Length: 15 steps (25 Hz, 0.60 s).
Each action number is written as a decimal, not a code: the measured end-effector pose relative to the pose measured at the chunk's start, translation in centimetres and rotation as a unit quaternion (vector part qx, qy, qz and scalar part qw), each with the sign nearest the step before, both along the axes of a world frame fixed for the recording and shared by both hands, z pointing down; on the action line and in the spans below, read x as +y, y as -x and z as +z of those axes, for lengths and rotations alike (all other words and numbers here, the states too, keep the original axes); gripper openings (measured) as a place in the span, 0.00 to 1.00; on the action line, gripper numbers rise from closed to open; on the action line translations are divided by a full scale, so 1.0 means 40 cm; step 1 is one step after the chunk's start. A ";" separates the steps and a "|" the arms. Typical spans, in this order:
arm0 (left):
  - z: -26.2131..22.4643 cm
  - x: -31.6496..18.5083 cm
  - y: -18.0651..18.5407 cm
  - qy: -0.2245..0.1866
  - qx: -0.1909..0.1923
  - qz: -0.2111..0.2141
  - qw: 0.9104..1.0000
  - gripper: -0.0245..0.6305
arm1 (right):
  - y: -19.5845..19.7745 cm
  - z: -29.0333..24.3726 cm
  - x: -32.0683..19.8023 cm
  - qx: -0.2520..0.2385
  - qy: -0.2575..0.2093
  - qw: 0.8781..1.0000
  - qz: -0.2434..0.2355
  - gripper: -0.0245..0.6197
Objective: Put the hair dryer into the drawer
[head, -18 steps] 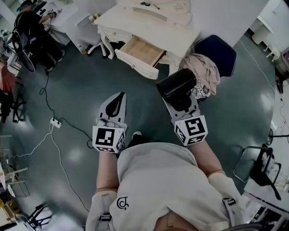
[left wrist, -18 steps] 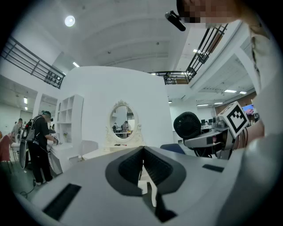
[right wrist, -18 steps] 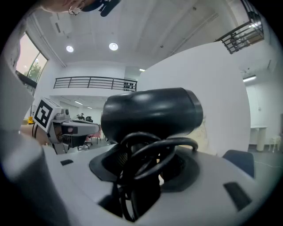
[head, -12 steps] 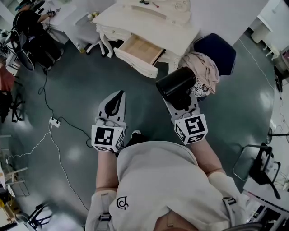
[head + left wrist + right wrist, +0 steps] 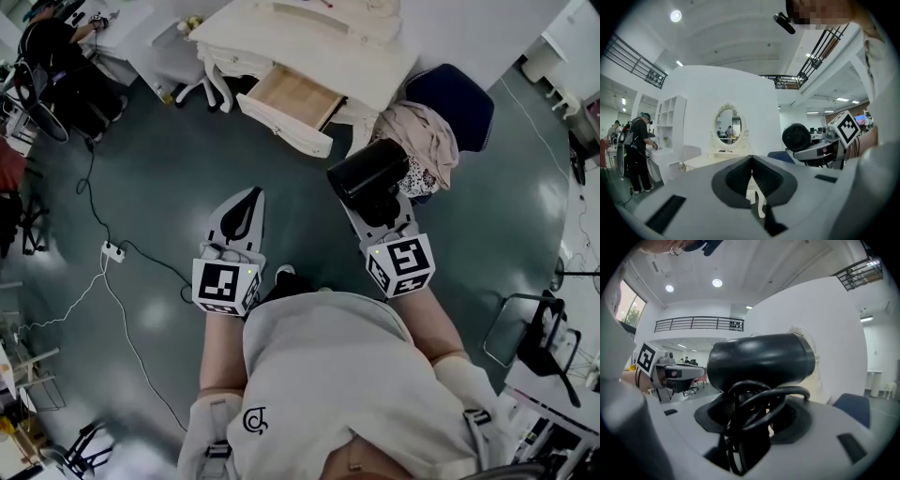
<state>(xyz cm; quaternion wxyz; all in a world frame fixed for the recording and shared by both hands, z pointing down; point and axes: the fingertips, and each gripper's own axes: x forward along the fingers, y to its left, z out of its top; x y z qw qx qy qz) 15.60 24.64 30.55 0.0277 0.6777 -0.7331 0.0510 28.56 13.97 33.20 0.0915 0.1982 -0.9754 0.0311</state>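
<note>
A black hair dryer (image 5: 367, 174) sits in my right gripper (image 5: 375, 208), whose jaws are shut on its handle; the barrel lies crosswise above the jaws. In the right gripper view the hair dryer (image 5: 761, 362) fills the middle and its black cord (image 5: 754, 413) loops over the jaws. My left gripper (image 5: 239, 214) is shut and holds nothing; its pads meet in the left gripper view (image 5: 751, 180). The open wooden drawer (image 5: 292, 98) juts from the cream dressing table (image 5: 309, 47) ahead, beyond both grippers.
A dark blue chair (image 5: 450, 98) draped with pinkish clothes (image 5: 422, 141) stands right of the table. A power strip and cable (image 5: 112, 253) lie on the grey floor at left. A person (image 5: 56, 56) stands at the far left by a desk.
The dressing table and drawer have slid slightly up in the head view. Both grippers keep their places and grips.
</note>
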 end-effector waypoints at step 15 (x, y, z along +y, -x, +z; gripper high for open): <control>0.007 -0.028 0.296 -0.003 0.010 0.046 0.999 0.06 | 0.296 0.022 -0.026 0.003 0.013 0.999 0.053 0.40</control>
